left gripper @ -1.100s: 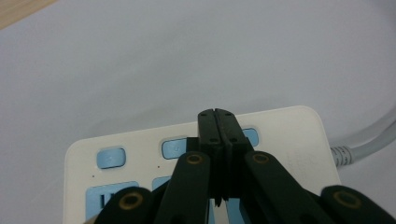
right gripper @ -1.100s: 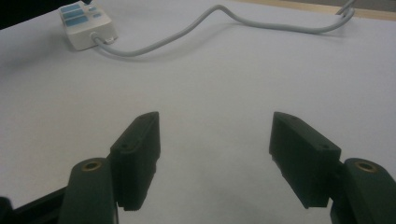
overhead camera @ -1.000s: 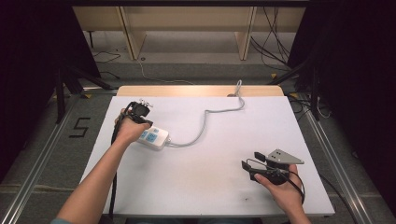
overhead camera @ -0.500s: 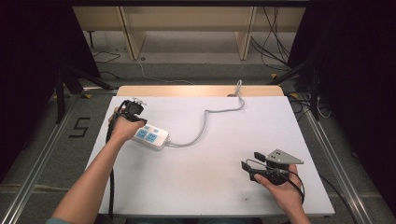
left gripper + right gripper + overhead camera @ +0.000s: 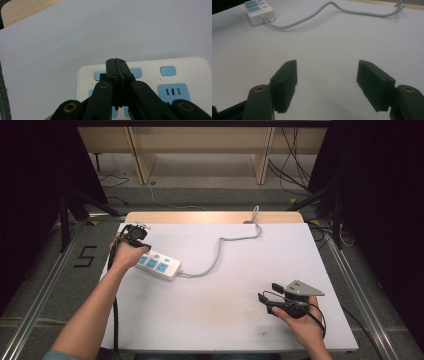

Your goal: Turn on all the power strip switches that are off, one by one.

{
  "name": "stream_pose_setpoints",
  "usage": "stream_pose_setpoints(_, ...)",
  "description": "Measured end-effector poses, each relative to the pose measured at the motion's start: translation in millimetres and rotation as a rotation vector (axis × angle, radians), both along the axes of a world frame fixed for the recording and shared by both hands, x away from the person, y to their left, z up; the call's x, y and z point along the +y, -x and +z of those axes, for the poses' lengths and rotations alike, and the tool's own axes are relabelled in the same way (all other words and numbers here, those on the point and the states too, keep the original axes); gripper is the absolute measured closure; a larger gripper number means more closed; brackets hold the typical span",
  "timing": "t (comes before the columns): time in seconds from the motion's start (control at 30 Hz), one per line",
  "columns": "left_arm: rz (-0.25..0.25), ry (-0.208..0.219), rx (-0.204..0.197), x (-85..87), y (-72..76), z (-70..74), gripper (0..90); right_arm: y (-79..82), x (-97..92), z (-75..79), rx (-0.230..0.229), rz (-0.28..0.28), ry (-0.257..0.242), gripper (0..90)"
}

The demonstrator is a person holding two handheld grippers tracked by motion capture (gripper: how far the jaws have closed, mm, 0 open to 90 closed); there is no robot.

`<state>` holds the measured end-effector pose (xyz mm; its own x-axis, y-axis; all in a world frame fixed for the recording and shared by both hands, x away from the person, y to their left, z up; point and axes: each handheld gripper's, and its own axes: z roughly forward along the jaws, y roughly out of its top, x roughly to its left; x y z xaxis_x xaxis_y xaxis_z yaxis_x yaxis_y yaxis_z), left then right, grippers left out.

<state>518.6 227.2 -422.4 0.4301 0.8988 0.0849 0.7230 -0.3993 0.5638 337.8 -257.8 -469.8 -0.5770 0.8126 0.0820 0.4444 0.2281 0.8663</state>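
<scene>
The power strip [image 5: 158, 265] lies on the white desk [image 5: 225, 320], toward its left side, angled, with blue sockets and blue switch buttons facing up. Its grey cable [image 5: 220, 245] leaves the strip's right end, curves away and runs off the far desk edge. The left hand-held gripper [image 5: 116, 65] stands over the strip's left end, jaws pressed together with nothing between them; the closed tips sit at the row of blue buttons [image 5: 168, 70], a pose that probably serves to press a switch, though contact cannot be confirmed. The right hand-held gripper [image 5: 327, 82] rests well away from the strip, near the desk's front right, jaws spread wide and empty, aimed back toward the strip, apparently waiting
</scene>
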Motion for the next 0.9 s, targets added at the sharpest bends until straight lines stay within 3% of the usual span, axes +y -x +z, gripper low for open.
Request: stream_pose_setpoints(0.9,0.037,-0.008,0.021,11.0,-10.9,-11.2,89.8,0.2,-0.2,0.1,0.001,-0.002,0.003,33.8)
